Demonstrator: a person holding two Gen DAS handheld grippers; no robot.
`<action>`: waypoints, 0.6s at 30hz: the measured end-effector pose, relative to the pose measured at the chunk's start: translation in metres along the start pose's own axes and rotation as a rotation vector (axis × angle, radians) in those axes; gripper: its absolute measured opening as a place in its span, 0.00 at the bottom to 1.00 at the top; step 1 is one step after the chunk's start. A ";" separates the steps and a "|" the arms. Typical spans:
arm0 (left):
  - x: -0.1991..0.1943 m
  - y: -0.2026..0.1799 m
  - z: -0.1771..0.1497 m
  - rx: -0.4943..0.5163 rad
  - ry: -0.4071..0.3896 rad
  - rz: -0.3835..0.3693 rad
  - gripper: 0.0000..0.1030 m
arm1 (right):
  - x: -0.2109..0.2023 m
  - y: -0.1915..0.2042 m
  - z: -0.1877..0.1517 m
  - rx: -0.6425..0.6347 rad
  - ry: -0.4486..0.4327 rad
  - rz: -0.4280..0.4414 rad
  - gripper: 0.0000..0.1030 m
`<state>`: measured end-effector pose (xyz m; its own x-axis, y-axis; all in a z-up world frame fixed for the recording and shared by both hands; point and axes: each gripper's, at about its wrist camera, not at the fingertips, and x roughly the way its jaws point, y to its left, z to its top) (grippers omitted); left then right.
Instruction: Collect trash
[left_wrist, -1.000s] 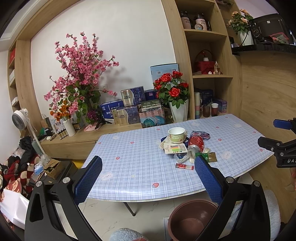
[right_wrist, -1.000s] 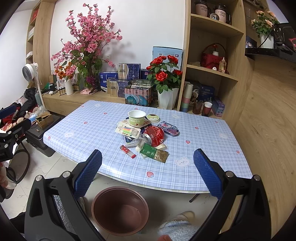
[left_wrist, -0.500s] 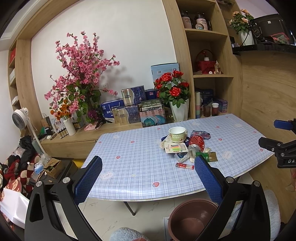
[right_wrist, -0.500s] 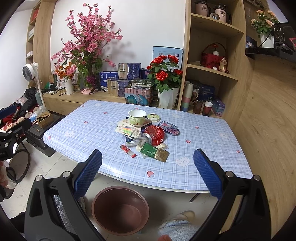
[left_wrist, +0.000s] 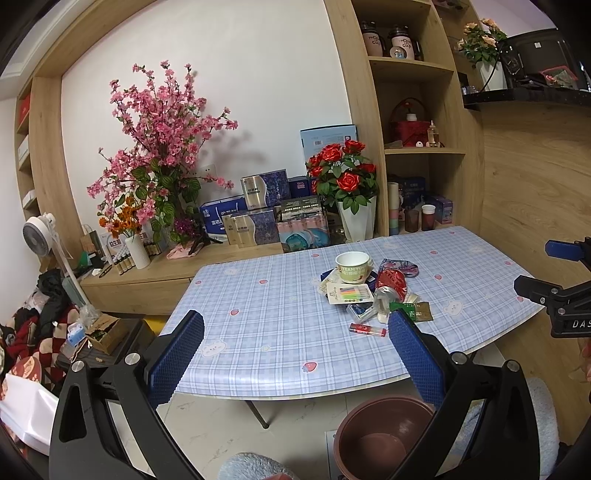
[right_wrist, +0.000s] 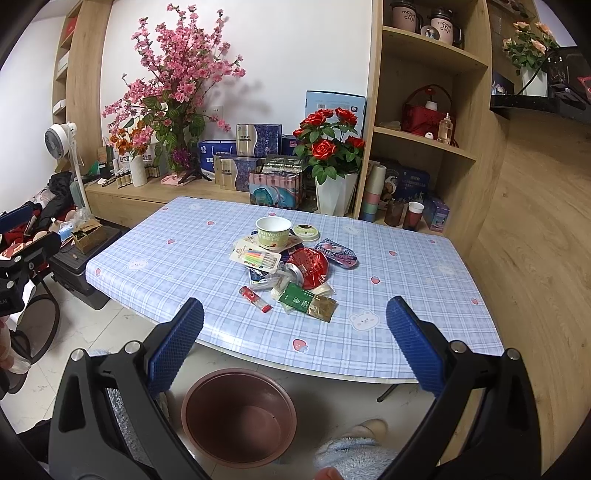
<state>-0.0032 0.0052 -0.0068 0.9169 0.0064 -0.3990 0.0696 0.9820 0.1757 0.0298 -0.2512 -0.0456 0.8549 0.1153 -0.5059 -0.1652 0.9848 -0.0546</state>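
Observation:
A heap of trash lies mid-table: a paper yogurt cup (right_wrist: 273, 231) (left_wrist: 353, 264), a red round lid (right_wrist: 308, 267) (left_wrist: 391, 281), a green sachet (right_wrist: 306, 301), a small red tube (right_wrist: 255, 298) (left_wrist: 367, 329), a card of coloured pens (right_wrist: 255, 257) and a purple wrapper (right_wrist: 338, 252). A brown bin (right_wrist: 239, 416) (left_wrist: 384, 435) stands on the floor below the table's near edge. My left gripper (left_wrist: 295, 350) and my right gripper (right_wrist: 293, 343) are both open and empty, held back from the table's near edge above the floor.
The table (right_wrist: 177, 254) has a blue checked cloth. Behind it are a low wooden shelf with boxes, a vase of red roses (right_wrist: 332, 162), pink blossom branches (right_wrist: 177, 85) and tall shelving. A fan (right_wrist: 59, 136) and clutter stand at left. A slippered foot (right_wrist: 354, 450) is by the bin.

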 end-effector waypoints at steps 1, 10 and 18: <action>0.000 0.000 0.001 0.000 0.001 0.000 0.95 | 0.000 0.000 0.000 0.000 0.001 0.001 0.95; 0.000 0.000 0.001 -0.001 0.002 -0.003 0.95 | 0.001 -0.001 -0.001 0.000 0.001 -0.002 0.95; 0.014 -0.003 -0.011 0.005 0.008 -0.013 0.95 | 0.003 -0.006 -0.001 0.015 -0.004 0.005 0.95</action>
<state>0.0046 0.0042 -0.0230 0.9128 -0.0049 -0.4084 0.0836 0.9810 0.1750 0.0325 -0.2567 -0.0475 0.8562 0.1206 -0.5025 -0.1619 0.9860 -0.0394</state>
